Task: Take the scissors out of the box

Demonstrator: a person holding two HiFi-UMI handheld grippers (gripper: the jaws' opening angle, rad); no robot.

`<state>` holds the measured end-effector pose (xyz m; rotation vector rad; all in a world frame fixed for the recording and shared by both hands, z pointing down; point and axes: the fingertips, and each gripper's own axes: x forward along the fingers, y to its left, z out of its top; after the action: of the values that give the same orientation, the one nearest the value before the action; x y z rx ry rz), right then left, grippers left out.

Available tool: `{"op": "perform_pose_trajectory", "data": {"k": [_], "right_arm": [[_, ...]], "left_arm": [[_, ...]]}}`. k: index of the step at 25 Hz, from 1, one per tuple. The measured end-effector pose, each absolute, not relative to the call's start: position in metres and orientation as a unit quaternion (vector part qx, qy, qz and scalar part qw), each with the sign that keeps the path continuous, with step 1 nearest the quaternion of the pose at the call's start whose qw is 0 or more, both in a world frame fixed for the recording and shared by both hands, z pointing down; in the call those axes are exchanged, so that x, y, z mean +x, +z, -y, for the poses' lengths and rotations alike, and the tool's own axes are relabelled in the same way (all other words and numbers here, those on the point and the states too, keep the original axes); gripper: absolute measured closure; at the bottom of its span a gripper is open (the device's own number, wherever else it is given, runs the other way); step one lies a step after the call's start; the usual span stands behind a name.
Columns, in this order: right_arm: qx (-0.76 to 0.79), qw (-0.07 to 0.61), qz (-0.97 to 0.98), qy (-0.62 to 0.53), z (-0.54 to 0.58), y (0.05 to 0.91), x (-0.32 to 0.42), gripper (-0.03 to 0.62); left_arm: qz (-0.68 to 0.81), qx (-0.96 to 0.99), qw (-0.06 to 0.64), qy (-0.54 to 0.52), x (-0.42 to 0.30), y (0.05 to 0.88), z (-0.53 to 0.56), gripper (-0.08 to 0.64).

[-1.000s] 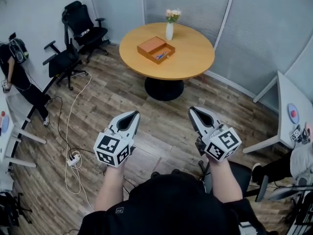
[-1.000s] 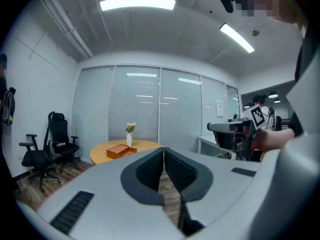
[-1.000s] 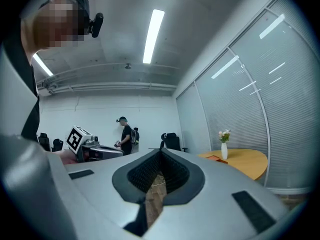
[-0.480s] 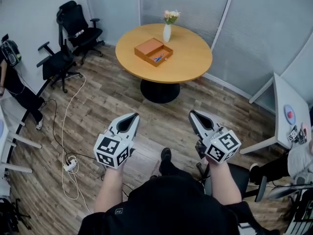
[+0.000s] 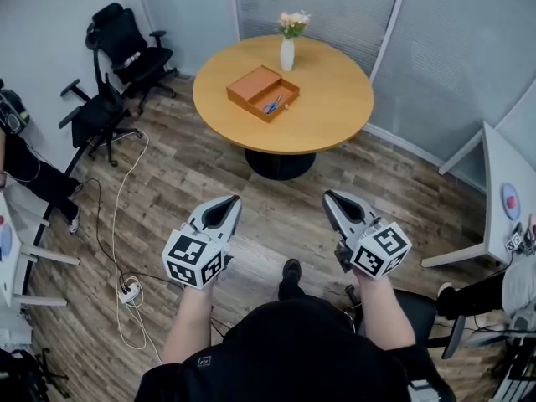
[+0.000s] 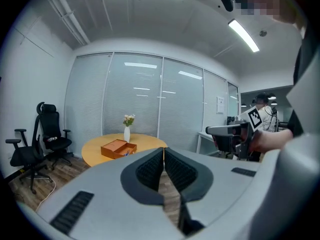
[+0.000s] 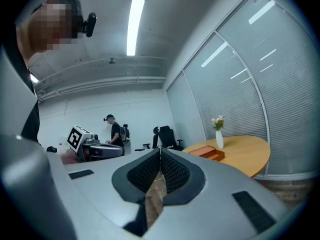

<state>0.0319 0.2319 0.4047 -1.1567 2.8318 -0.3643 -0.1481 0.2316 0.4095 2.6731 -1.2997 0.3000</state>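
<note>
Left gripper (image 5: pixel 219 211) and right gripper (image 5: pixel 342 211) are out in front of the person, side by side, noses aimed toward the round table (image 5: pixel 335 111). Both clenched tight, pads meeting, nothing btwn them. Looks like a carry pose for the approach, closed since there's nothing to grab yet. Target's well apart from both: orange box (image 5: pixel 256 83) sits open on the tabletop, scissors (image 5: pixel 273 104) w/ blue handles lying in its right-hand half, white vase (image 5: pixel 287 53) of flowers just behind. Task not begun, I'd say. Writing? None readable, only black-and-white square markers on the gripper cubes, no brand or label visible.
</note>
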Motion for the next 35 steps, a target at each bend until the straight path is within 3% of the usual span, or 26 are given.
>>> {"op": "perform_pose_trajectory", "data": {"k": [22, 35], "right_arm": [[-0.383, 0.023, -0.911, -0.153, -0.036, 0.419, 0.094, 0.555], [-0.406, -0.012, -0.899, -0.162, 0.077, 0.443, 0.073, 0.555]], "left_arm": [[0.435, 0.891, 0.077, 0.102, -0.088, 0.406, -0.026, 0.543], [0.428, 0.895, 0.089, 0.083, -0.114, 0.433, 0.104, 0.543]]}}
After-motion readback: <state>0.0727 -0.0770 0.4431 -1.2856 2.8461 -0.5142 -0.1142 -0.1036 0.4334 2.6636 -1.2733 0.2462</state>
